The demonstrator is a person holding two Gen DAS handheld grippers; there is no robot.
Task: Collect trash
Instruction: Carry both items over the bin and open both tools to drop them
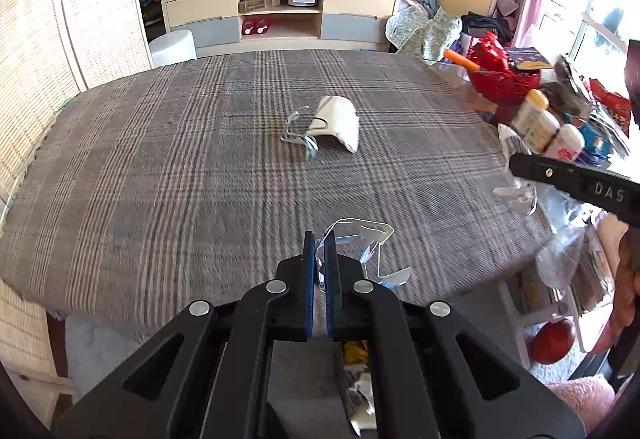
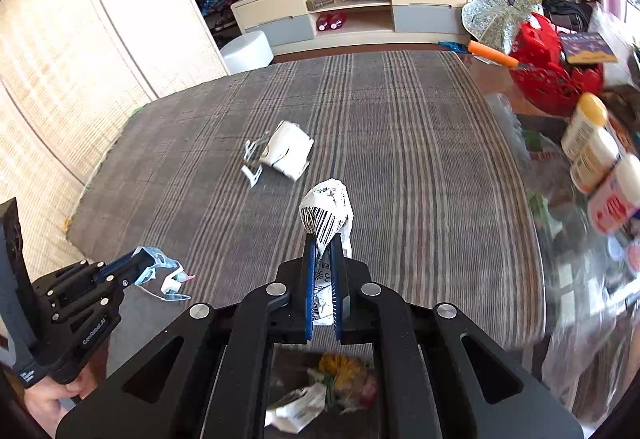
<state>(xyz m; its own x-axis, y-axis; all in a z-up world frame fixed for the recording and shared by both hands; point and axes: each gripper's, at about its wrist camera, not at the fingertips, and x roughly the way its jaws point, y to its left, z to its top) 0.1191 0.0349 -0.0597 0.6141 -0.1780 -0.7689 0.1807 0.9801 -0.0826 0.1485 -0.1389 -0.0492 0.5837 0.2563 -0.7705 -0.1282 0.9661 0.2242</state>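
The left gripper (image 1: 319, 239) has its blue-padded jaws drawn nearly together on a scrap of clear plastic wrapper (image 1: 362, 239), whose crinkled, blue-tinted edges stick out ahead and to the right of the fingertips, above the near edge of the plaid tablecloth (image 1: 160, 159). The right gripper (image 2: 325, 239) is likewise clamped, with only a narrow gap between its pads, on a crumpled white paper label (image 2: 326, 211) printed with a barcode; the paper bulges out past the fingertips and a strip of it trails back between the fingers. Farther out, near the middle of the cloth, a crumpled white paper piece (image 1: 338, 121) lies on the table with a twisted bit of clear plastic (image 1: 298, 137) touching its left side (both seen from either wrist camera). Along the right edge of the table stand a red basket (image 1: 500, 73) and, nearer, several bottles (image 1: 544, 127) lying close together. Below the right gripper, between its arms, a heap of discarded paper and yellowish scraps (image 2: 320, 391) is visible, though what holds it cannot be made out. In the right wrist view the left gripper shows at lower left, off the table's near corner.
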